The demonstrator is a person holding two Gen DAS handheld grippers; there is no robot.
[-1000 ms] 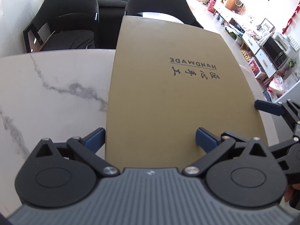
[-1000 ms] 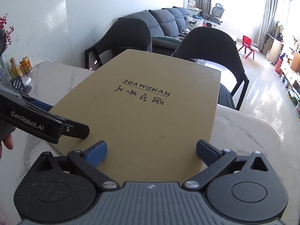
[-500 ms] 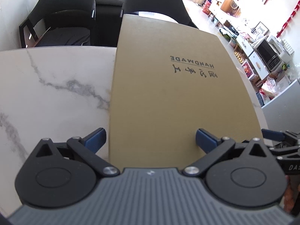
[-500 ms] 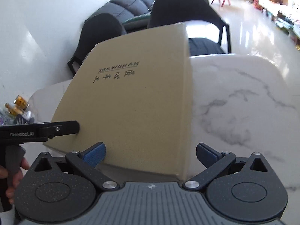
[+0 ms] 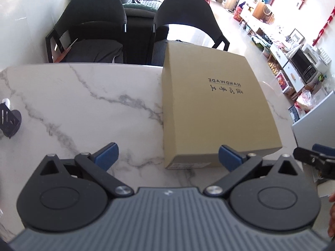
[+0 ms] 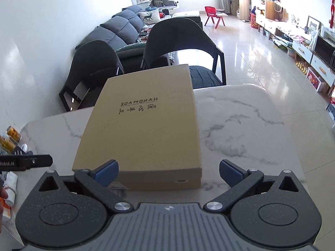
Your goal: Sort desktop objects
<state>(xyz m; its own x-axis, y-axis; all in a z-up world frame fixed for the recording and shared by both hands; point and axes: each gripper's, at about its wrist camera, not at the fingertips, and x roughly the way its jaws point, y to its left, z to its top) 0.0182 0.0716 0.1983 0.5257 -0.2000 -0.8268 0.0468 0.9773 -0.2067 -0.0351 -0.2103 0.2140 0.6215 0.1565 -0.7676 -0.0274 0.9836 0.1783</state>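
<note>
**deskbot_dan:** Left wrist view has the kraft box [image 5: 217,106] lying flat on the marble table [image 5: 83,108], up around 1 o'clock from the left gripper [image 5: 167,156], far end reaching the table edge by the black chairs [image 5: 92,25]. Both sets of tongs are spread wide with nothing in them. The right gripper [image 6: 168,170] sits square behind the box's near end.

**umi_mel:** Yeah, looks set down already to me. If you still want to square it up, I'd guess a flat push on the short near face beats pinching, since the box looks nearly as wide as the open jaws. Keep both pads level so it doesn't pivot off the edge.

**deskbot_dan:** Which way's it pointing?

**umi_mel:** Long axis runs 6 to 12 in the right wrist view, leaning slightly to 1. The HANDMADE print [image 6: 139,103] reads upside down from here, so its top faces us. Cans [image 6: 12,135] and clutter sit way off at 9.
</note>
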